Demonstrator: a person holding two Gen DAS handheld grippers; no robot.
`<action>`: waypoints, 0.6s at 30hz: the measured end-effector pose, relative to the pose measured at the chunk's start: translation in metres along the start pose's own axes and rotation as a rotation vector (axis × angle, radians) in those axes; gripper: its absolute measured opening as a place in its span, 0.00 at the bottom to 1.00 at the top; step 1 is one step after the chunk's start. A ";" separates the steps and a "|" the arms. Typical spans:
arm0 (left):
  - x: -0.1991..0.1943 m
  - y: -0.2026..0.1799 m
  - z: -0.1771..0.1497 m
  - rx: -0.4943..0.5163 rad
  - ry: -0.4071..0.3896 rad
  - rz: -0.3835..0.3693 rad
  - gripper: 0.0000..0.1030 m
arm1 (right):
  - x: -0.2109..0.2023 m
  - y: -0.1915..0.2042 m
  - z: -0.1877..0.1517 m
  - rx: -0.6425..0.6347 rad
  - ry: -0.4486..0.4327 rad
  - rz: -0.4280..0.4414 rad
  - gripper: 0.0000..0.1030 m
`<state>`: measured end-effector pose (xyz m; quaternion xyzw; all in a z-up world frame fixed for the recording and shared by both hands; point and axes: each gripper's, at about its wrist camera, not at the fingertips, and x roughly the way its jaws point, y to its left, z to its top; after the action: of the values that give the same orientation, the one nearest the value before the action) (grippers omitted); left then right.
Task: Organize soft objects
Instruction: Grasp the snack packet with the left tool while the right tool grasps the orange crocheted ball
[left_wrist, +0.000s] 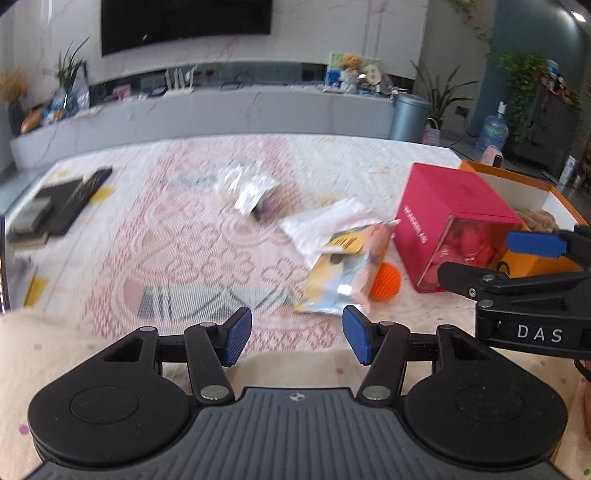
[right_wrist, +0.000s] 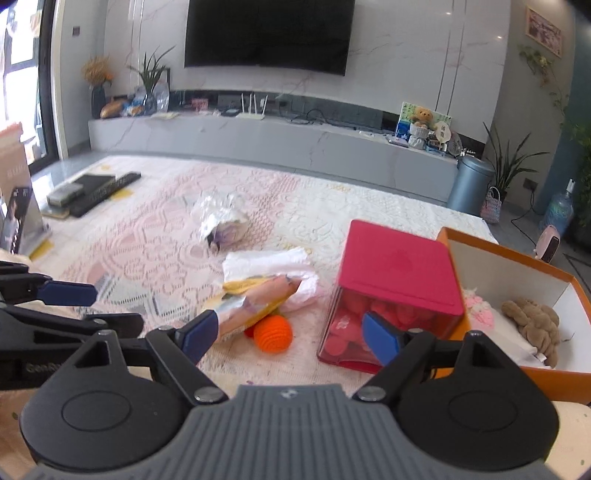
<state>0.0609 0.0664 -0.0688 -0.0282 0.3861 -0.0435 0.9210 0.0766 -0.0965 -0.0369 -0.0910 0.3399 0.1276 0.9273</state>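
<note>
We hold our left gripper (left_wrist: 297, 338) over the pink rug (left_wrist: 184, 236) with its blue fingers wide apart and nothing between them. Our right gripper (right_wrist: 288, 338) is wide too, and holds nothing. In front of us an orange knit ball (right_wrist: 273, 334) lies on the rug, tucked under a shiny snack bag (right_wrist: 251, 306). A folded white cloth (right_wrist: 269, 264) lies just behind the bag. A pink box (right_wrist: 395, 291) stands to the right. Beside it, an orange box (right_wrist: 517, 258) holds a brown soft toy (right_wrist: 533, 321) and a pink fluffy thing (right_wrist: 478, 310).
</note>
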 end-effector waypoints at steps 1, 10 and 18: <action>0.001 0.004 -0.001 -0.016 0.005 -0.006 0.65 | 0.003 0.002 -0.001 -0.004 0.008 0.001 0.77; 0.014 0.013 0.002 -0.069 0.018 -0.088 0.56 | 0.030 0.014 -0.003 -0.042 0.061 0.038 0.54; 0.034 0.012 0.022 -0.023 0.036 -0.097 0.52 | 0.062 0.017 0.008 -0.033 0.121 0.034 0.45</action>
<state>0.1015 0.0755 -0.0782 -0.0565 0.4011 -0.0841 0.9104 0.1218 -0.0677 -0.0728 -0.1082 0.3945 0.1435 0.9011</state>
